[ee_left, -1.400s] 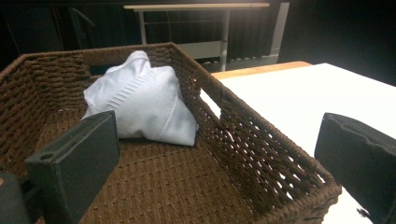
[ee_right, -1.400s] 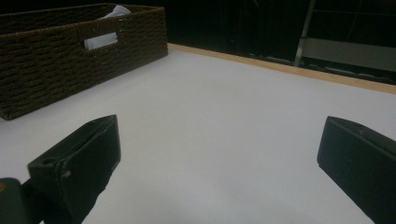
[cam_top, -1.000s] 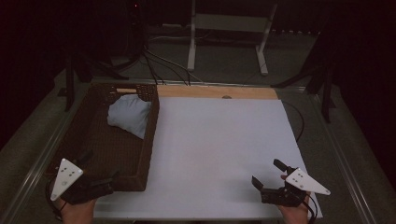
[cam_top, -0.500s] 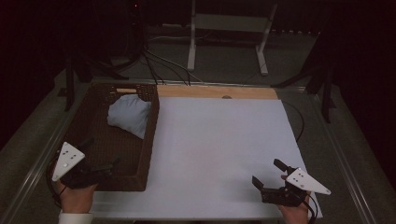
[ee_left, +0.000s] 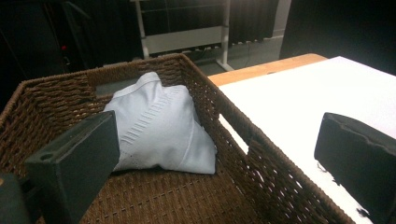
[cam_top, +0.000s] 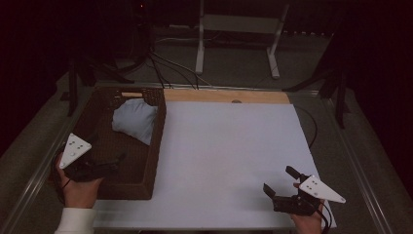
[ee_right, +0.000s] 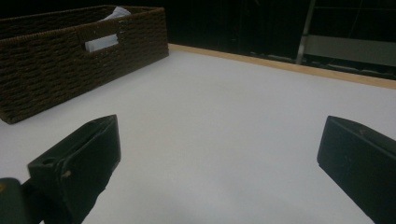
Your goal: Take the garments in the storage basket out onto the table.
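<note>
Left tool (cam_top: 104,165) hung wide over my brown woven wicker basket (cam_top: 155,146); pale blue folded cloth (ee_left: 159,126) lay at its far end. Right tool (cam_top: 282,187) gaped, empty, over the white worktop (cam_top: 229,146).

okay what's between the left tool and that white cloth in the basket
Nothing but bare woven basket floor. In the left gripper view, the left tool points at the white cloth with its jaws wide apart.

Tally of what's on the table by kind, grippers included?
Wicker basket: 1
Folded pale-blue cloth, in the basket: 1
White table sheet: 1
Grippers: 2, left gripper over the basket, right gripper over the sheet
Total: 5
</note>
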